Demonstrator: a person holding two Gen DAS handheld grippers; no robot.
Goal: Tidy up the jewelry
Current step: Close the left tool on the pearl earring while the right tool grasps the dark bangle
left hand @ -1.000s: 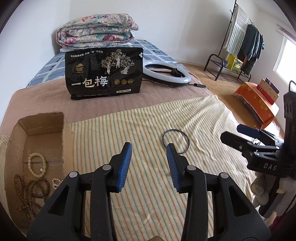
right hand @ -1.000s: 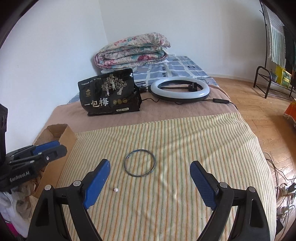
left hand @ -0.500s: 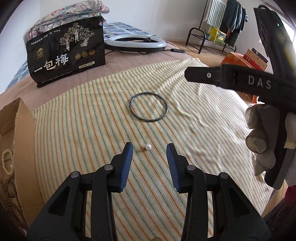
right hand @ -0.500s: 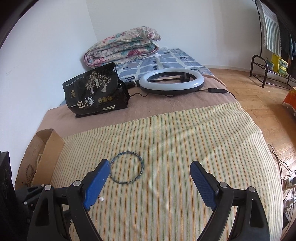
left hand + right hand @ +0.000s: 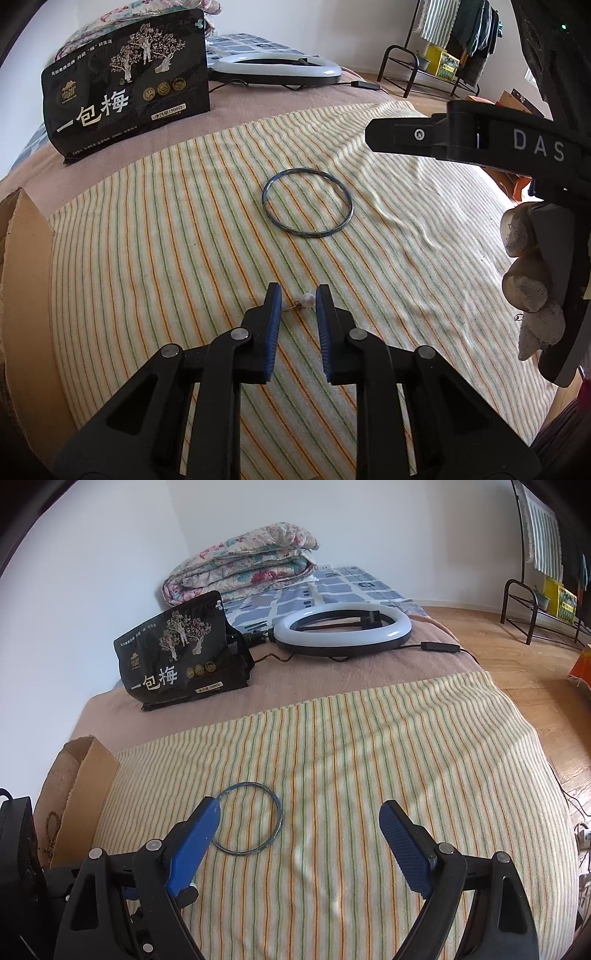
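A small pearl earring (image 5: 308,300) lies on the striped cloth (image 5: 184,240). My left gripper (image 5: 298,299) is low over it, and its jaws are closing with the pearl between the blue tips. The pearl sits against the right pad while the left pad is still apart. A thin dark blue bangle (image 5: 347,218) lies flat farther up the cloth. In the right wrist view the bangle (image 5: 275,830) is just beyond my left finger; my right gripper (image 5: 300,806) hovers wide open, holding nothing. A cardboard box (image 5: 85,775) with bead strings (image 5: 51,827) stands at the left.
A black snack bag (image 5: 125,92) stands upright at the back left, with a ring light (image 5: 277,68) and its cable behind it. A folded quilt (image 5: 243,565) lies at the head of the bed. A clothes rack (image 5: 443,48) stands on the wooden floor, right.
My left gripper came down and forward until the pearl earring lay between its tips, and its jaws narrowed. My right gripper sank closer to the cloth, still wide.
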